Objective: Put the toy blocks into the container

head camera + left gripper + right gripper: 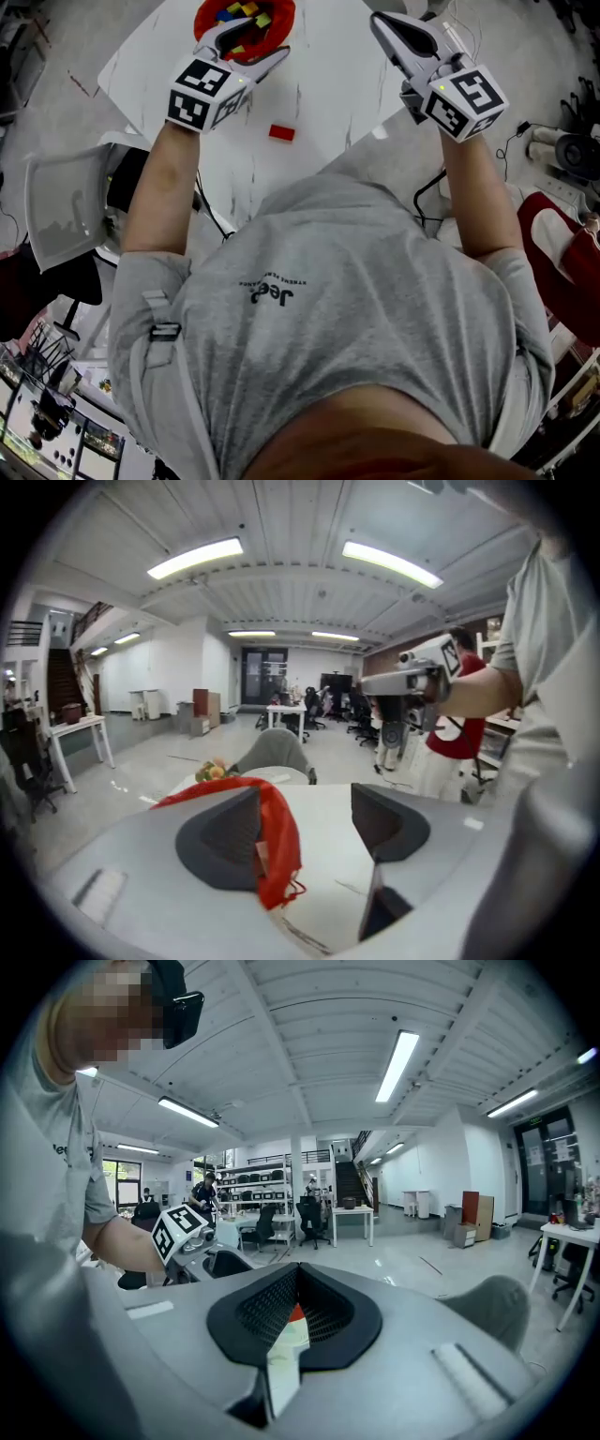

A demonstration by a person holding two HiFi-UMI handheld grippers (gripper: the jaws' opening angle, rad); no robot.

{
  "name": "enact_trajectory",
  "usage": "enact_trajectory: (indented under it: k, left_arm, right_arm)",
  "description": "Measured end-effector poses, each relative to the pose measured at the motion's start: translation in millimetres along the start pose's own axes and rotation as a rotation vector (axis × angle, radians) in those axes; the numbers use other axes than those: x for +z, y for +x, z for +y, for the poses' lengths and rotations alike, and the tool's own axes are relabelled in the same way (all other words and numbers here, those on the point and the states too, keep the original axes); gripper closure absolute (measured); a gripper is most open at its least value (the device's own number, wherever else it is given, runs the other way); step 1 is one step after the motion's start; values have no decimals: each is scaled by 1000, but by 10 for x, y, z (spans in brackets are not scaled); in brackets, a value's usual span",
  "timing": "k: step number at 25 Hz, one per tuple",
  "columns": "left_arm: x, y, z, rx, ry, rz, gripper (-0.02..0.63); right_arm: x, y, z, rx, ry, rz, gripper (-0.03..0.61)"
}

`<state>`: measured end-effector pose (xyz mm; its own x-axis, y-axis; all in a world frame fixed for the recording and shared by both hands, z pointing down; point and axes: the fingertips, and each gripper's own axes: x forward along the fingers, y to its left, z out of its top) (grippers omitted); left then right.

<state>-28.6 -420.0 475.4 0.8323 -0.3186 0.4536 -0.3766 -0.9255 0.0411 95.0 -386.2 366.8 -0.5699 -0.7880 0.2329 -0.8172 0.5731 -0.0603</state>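
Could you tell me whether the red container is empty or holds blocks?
Not empty: the head view shows coloured blocks inside the red container. A red block lies outside.

**Open desk between the hand-held grippers, container rim in the left jaws**

A broad strip of bare desk (pixel 328 80) runs between the left hand-held gripper (pixel 265 39) and the right hand-held gripper (pixel 380 21), which stand well apart. The only thing on that strip is a red block (pixel 281 132), lying near the desk's near edge.

The red container (pixel 290 17) sits at the far side. Its near rim stands within the left hand-held gripper's spread jaws, just beside one jaw, and the rest of the gap is free. The right hand-held gripper's jaws are together over bare desk. A chair (pixel 66 211) stands close by the desk's left corner.
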Motion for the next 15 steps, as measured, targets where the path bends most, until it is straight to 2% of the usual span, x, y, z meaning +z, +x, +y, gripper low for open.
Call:
enact_trajectory:
  k: [4,9,12,15]
  left_arm:
    - [-340,-21,-540,-172,113,96,261]
    - [-1061,35,-1120,-324,220,268,261]
    - [-1486,95,-1358,-390,255,370,261]
    - [-1925,182,-1561,-426,350,487,261]
  right_arm:
    - [-59,-98,80,0,3,-3,574]
    - [-151,-226,172,4,14,-3,575]
    - [-209,-289,219,9,22,-5,575]
    - [-306,-413,275,10,33,-7,574]
